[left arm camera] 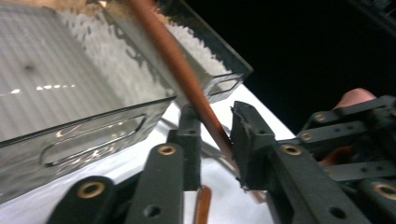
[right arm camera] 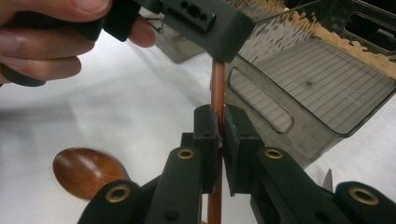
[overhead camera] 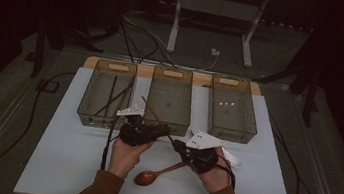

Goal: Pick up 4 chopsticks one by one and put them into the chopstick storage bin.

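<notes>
Three clear bins (overhead camera: 170,99) sit beyond a wooden spoon (overhead camera: 148,177) on a white mat (overhead camera: 66,158).

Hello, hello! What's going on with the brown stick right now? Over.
Right tool shut on brown stick. Left tool shut on it further along. Wooden spoon lies on table. Clear bins just ahead.

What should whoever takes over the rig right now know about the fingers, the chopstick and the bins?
Right gripper: shut on the brown chopstick.
Left gripper: fingers astride the same chopstick farther up; contact on both sides unclear.
Things: wooden spoon lies on the white mat; left bin holds dark sticks; middle bin and right bin look empty.
Done: chopstick lifted.
Left: likely bin it, then the spoon.
</notes>
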The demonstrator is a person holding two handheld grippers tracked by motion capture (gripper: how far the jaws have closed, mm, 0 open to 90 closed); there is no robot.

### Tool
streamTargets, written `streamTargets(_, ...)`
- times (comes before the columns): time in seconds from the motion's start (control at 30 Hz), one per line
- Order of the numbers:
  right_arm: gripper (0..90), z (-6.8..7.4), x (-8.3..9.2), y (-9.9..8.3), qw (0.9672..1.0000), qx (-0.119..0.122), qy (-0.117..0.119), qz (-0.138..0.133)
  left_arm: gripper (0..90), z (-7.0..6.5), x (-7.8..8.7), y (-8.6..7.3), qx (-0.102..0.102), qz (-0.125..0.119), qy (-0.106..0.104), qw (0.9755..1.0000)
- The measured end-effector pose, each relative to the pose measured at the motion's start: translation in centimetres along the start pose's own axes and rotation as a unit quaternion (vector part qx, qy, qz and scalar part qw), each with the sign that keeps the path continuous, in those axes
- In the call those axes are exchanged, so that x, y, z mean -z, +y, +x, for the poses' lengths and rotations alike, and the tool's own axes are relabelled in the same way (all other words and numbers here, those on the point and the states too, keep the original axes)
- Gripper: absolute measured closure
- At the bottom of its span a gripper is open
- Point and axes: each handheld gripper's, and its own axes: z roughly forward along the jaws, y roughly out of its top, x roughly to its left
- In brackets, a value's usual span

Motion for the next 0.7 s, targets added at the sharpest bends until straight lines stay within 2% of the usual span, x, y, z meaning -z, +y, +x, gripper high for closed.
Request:
streamTargets(0.13,84.3,0.0,-0.3,0.0,1.0000,-0.006,0.001,0.003,85.5,-0.4,-0.1,0.2,0.002,-0.003,-0.017,0.9999)
streamTargets(0.2,84.2,-0.1,-0.4,0.0,0.9999,-0.012,0.006,0.004,86.0,-0.6,-0.2,0.2,-0.005,-0.002,-0.011,0.9999)
streamTargets(0.33,81.1,-0.2,-0.4,-0.1,0.9996,-0.025,0.009,0.004,86.3,-0.5,-0.1,0.3,-0.001,0.002,-0.005,1.0000)
streamTargets(0.4,69.0,-0.4,-0.5,-0.2,0.9993,-0.033,0.013,0.012,86.3,-0.3,0.2,0.4,-0.001,0.002,-0.001,1.0000)
streamTargets(0.5,56.9,-0.7,-0.6,-0.5,0.9989,-0.040,0.002,0.023,86.4,-0.1,0.6,0.6,0.003,0.001,0.005,1.0000)
streamTargets(0.57,45.8,-0.9,-0.6,-0.6,0.9985,-0.049,-0.001,0.027,86.3,0.0,0.9,0.7,0.003,0.000,0.008,1.0000)
streamTargets(0.7,36.1,-1.5,-0.5,-0.8,0.9973,-0.067,-0.008,0.031,86.3,0.3,1.5,1.0,0.005,-0.001,0.015,0.9999)
